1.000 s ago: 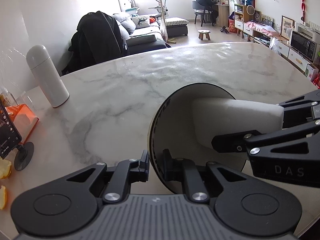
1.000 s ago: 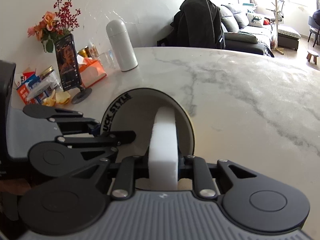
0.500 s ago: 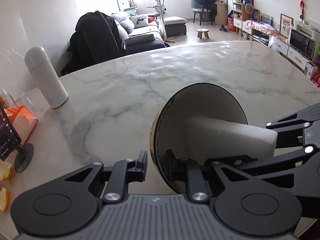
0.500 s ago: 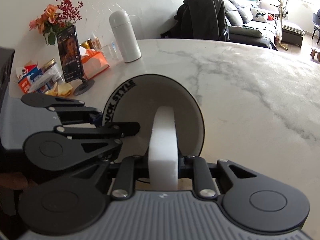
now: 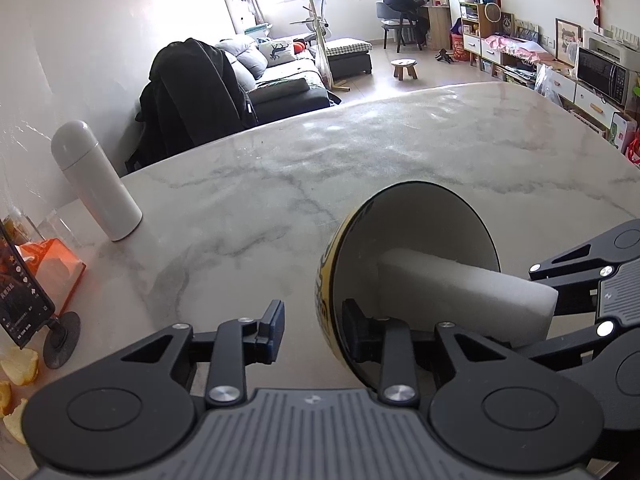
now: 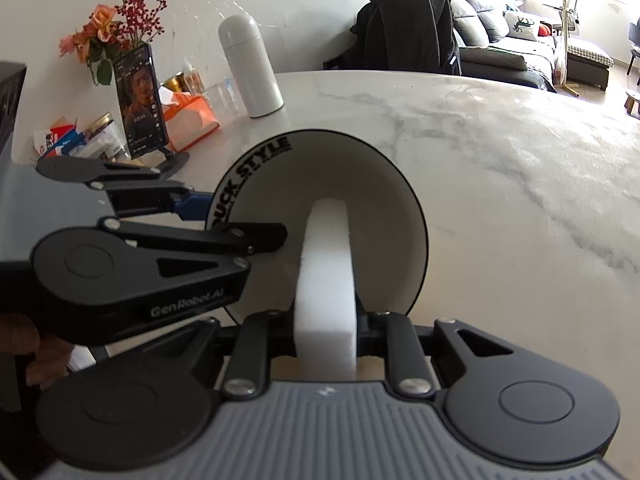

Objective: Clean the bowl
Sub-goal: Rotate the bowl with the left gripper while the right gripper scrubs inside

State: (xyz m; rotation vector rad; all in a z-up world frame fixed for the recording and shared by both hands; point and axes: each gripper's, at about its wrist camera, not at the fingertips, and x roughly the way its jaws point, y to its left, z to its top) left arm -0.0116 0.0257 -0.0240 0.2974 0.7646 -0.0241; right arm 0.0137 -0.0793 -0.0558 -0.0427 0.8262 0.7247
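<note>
A bowl (image 5: 420,224) with a white inside and a yellow printed outside stands tilted on its side on the marble table (image 5: 360,148). My left gripper (image 5: 314,326) straddles its near rim and its jaws are opening. One finger is inside the bowl, and the outer pad (image 5: 272,328) stands clear of the wall. My right gripper (image 6: 326,332) is shut on a white sponge block (image 6: 326,272), whose far end reaches into the bowl (image 6: 332,168). In the right wrist view the left gripper (image 6: 240,220) comes in from the left at the rim marked "DUCK STYLE".
A white flask (image 5: 96,180) stands at the table's left. Near it are an orange tissue pack (image 5: 56,272), a phone on a stand (image 6: 140,100), flowers (image 6: 112,36), jars and orange peel (image 5: 20,364). A chair draped with a black coat (image 5: 192,92) stands behind the table.
The left gripper's jaws have spread apart, and its outer pad has come off the bowl's wall. The bowl has shifted slightly right in the left wrist view. The sponge has stayed gripped and inside the bowl.
</note>
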